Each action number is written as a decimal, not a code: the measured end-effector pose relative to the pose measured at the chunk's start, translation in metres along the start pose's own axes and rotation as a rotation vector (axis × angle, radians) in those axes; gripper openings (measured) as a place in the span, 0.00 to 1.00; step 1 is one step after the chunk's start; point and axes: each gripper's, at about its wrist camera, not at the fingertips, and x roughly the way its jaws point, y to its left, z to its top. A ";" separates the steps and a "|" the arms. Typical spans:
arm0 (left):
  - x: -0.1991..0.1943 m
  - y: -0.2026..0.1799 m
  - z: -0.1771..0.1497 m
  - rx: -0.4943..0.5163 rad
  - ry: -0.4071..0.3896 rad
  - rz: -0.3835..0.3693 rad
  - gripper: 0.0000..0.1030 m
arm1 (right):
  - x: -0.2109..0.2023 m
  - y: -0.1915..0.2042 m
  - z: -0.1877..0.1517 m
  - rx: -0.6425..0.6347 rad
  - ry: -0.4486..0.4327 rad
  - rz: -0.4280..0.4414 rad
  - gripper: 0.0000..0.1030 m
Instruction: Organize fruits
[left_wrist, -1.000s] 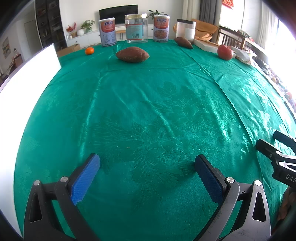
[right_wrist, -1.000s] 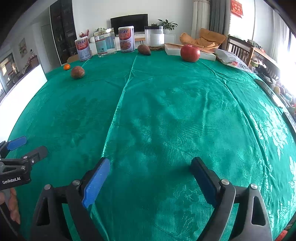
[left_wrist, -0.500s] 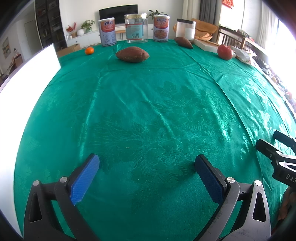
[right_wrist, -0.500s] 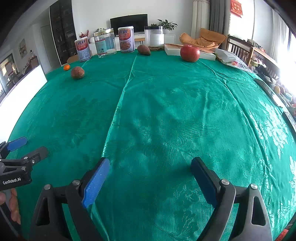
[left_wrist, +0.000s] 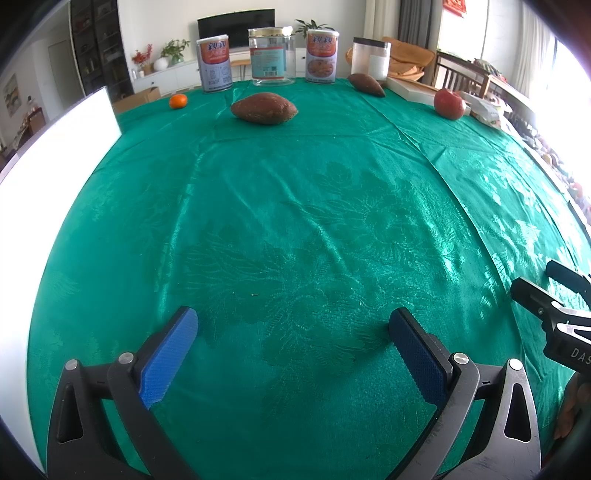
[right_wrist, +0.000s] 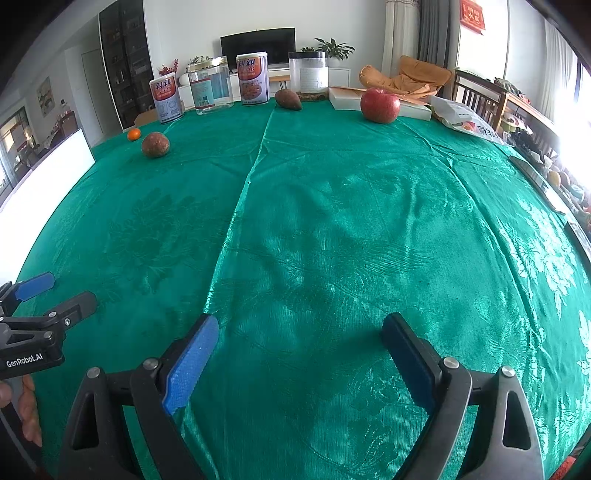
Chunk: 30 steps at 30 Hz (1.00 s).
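Observation:
A green tablecloth (left_wrist: 295, 206) covers the table. Far across it lie a small orange (left_wrist: 178, 101), a brown sweet potato (left_wrist: 263, 108), a second sweet potato (left_wrist: 366, 84) and a red apple (left_wrist: 449, 104). The right wrist view shows the same apple (right_wrist: 380, 105), the orange (right_wrist: 134, 134) and both sweet potatoes (right_wrist: 155, 144) (right_wrist: 288, 99). My left gripper (left_wrist: 293, 326) hovers open over bare cloth near the front edge, nothing between its blue pads. My right gripper (right_wrist: 299, 334) is open too, beside it, also over bare cloth.
Two printed tins (left_wrist: 214, 61) (left_wrist: 320, 55), a clear jar (left_wrist: 271, 56) and a clear canister (left_wrist: 370, 58) line the far edge. A white board (left_wrist: 55, 155) stands at the left. A flat box (right_wrist: 380, 101) and a plastic bag (right_wrist: 465, 120) lie at the back right.

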 end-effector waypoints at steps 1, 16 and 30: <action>0.000 0.000 0.000 0.000 0.000 0.000 1.00 | 0.000 0.000 0.000 -0.001 0.000 -0.001 0.88; 0.000 0.000 -0.001 0.000 0.001 -0.001 1.00 | 0.004 0.001 0.002 -0.010 0.021 -0.014 0.94; -0.001 0.000 -0.001 0.001 0.001 0.000 1.00 | 0.004 0.002 0.003 -0.019 0.026 -0.012 0.95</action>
